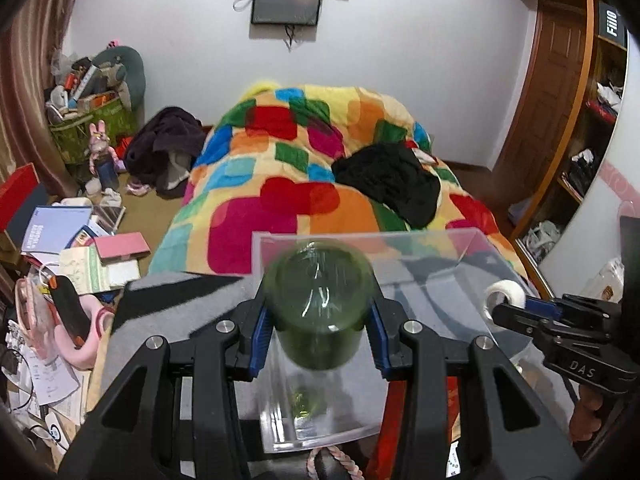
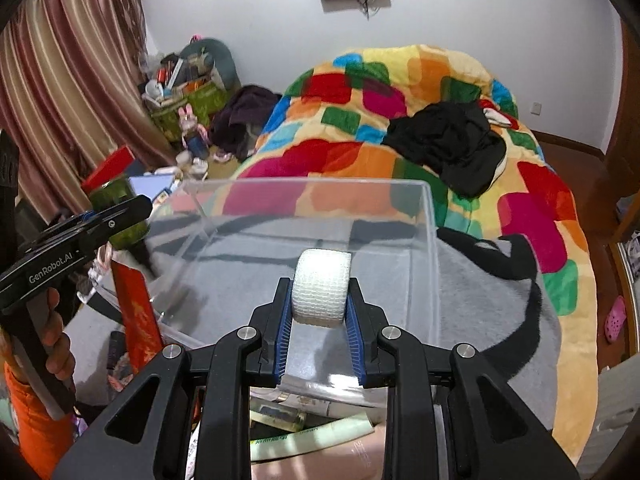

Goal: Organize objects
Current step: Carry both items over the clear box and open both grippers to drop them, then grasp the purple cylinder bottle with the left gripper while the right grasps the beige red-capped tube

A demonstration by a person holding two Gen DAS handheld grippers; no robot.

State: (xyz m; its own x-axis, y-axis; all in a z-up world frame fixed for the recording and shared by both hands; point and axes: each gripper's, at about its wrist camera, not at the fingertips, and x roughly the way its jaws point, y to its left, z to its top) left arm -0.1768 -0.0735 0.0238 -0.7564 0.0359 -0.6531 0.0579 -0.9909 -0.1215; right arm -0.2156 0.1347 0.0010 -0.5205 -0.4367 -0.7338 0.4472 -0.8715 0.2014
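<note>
In a cluttered bedroom, I hold my left gripper (image 1: 320, 312) clenched on a green jar (image 1: 318, 300), its blue pads pressed against the jar's sides; the jar looks blurred and tilts toward the camera, above the near left part of a clear bin (image 1: 472, 240). My right gripper (image 2: 319, 312) is clamped on a white tape roll (image 2: 322, 286), the pads squeezing its two flat faces, with the roll held over the bin's open top, near its front wall. From the left wrist view, the right gripper comes in at the right edge with the roll at its tip, beside the bin's right wall. From the right wrist view, the left gripper reaches in from the left with the jar between its fingers, at the bin's left wall; a hand (image 2: 56, 332) and an orange sleeve (image 2: 32, 412) show below it. The bin sits on a grey-and-black blanket (image 2: 480, 292) at the foot of a bed covered by a patchwork quilt (image 2: 360, 152), where a black garment (image 2: 448, 140) lies crumpled. Books and papers (image 1: 60, 240) crowd the floor left of the bed, beside striped curtains (image 2: 68, 80). A dark screen (image 1: 286, 3) hangs on the white wall behind.
</note>
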